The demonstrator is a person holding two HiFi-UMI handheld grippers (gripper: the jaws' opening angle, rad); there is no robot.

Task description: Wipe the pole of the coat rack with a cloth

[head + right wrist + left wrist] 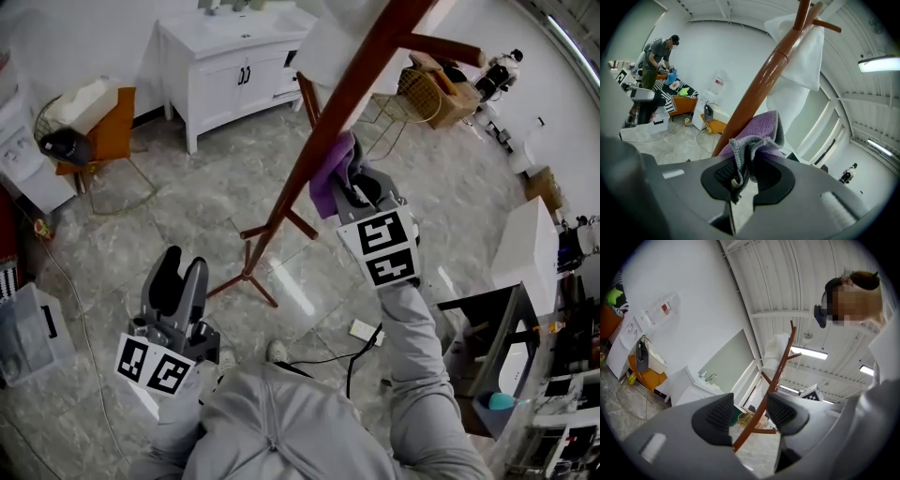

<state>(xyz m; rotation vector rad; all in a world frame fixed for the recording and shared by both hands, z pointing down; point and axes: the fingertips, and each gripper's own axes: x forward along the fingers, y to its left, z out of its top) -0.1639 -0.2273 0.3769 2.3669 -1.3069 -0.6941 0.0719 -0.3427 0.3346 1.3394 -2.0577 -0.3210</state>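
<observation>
The brown wooden coat rack pole (323,122) slants up through the head view from its feet (248,272) on the floor. My right gripper (354,192) is shut on a purple and grey cloth (333,173), and the cloth lies pressed against the pole about halfway up. In the right gripper view the cloth (757,136) bunches between the pads, touching the pole (759,89). My left gripper (180,286) hangs low at the left, open with nothing in it, well away from the pole. In its own view the pole (776,376) shows far off between the jaws.
A white garment (799,51) hangs from the rack's top pegs. A white vanity cabinet (230,66) stands at the back, an orange chair (103,122) to the left, a wicker basket (422,94) and desks (525,253) to the right. Cables (323,361) lie on the floor. A person (658,54) stands far off.
</observation>
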